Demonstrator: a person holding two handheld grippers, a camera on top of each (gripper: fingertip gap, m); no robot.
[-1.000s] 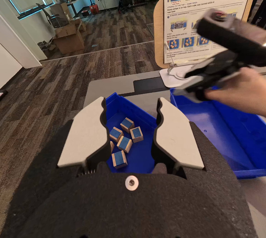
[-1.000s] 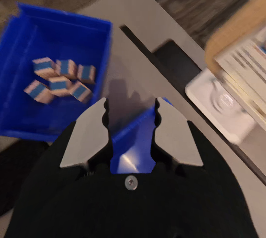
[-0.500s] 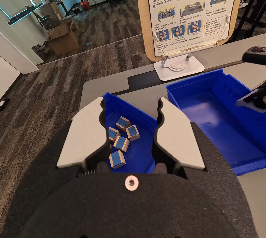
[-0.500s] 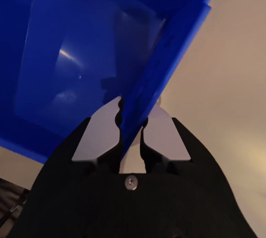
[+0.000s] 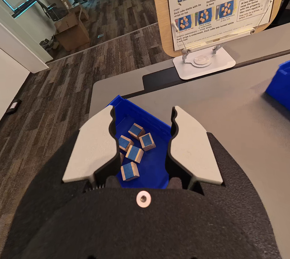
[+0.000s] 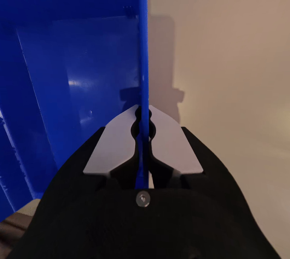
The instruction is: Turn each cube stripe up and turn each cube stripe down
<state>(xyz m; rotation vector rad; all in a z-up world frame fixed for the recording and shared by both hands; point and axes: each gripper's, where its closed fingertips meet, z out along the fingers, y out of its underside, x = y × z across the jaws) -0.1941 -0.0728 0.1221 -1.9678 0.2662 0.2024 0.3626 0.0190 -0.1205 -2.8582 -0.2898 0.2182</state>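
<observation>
Jaws of the right gripper (image 6: 143,110) are clamped on the side wall of an empty blue bin (image 6: 75,63), one pad inside the bin and one outside, both pressing on the thin plastic rim that runs straight away from the camera. To the right of that wall lies bare beige worktop (image 6: 227,78) with the gripper's shadow across it.

Jaws of the left gripper (image 5: 142,110) stand wide apart with nothing between the pads; they hover above a second blue bin (image 5: 141,115) at the near left of the grey worktop (image 5: 211,110). Inside that bin sit the cubes (image 5: 134,154), wooden blocks clustered together, five of them showing a blue stripe on the upper face; a sixth is mostly hidden behind the left finger (image 5: 94,144). A corner of the other blue bin shows at the far right edge of this view, well apart from the first.

At the far side of the worktop an instruction card (image 5: 219,8) on a wooden board stands upright in a white stand (image 5: 204,64). Beyond lie dark wood-pattern floor (image 5: 62,86) and cardboard boxes (image 5: 70,31).
</observation>
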